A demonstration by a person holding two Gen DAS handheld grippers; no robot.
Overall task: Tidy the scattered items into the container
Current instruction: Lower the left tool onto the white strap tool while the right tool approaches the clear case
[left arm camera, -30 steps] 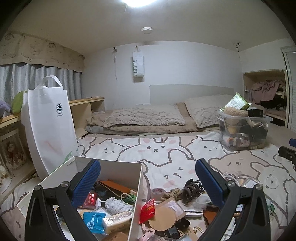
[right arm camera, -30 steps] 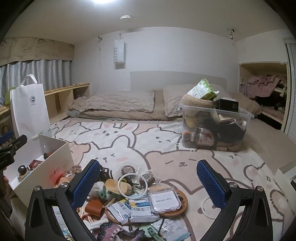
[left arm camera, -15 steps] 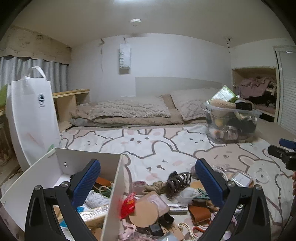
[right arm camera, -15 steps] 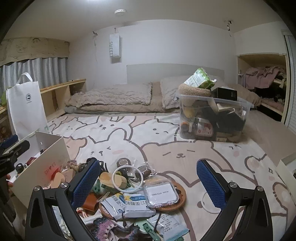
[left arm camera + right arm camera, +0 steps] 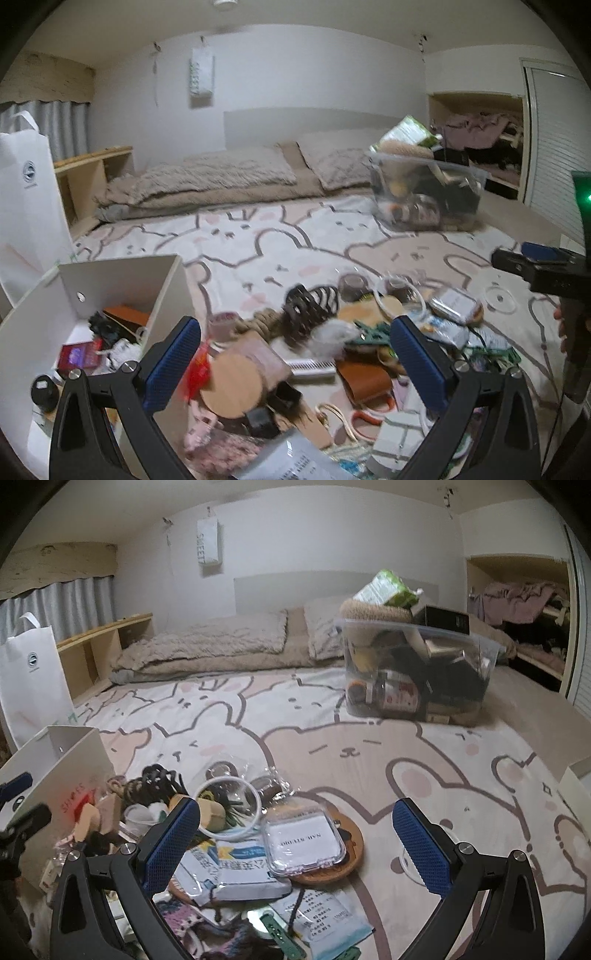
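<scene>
While your left gripper point(image 5: 295, 365) hangs over the clutter with fingers spread wide and nothing between them, your right gripper point(image 5: 295, 845) is likewise splayed and empty. Nearest lie a cork disc point(image 5: 231, 386) and a clear plastic case point(image 5: 303, 843) atop a round wooden coaster point(image 5: 349, 853). Beyond these sit a black hair claw point(image 5: 310, 301) and a white ring point(image 5: 229, 808). The white box point(image 5: 110, 280) stands left of the pile, partly filled. Farther back, a clear bin point(image 5: 417, 672) rests on the bear-print sheet point(image 5: 332, 738).
</scene>
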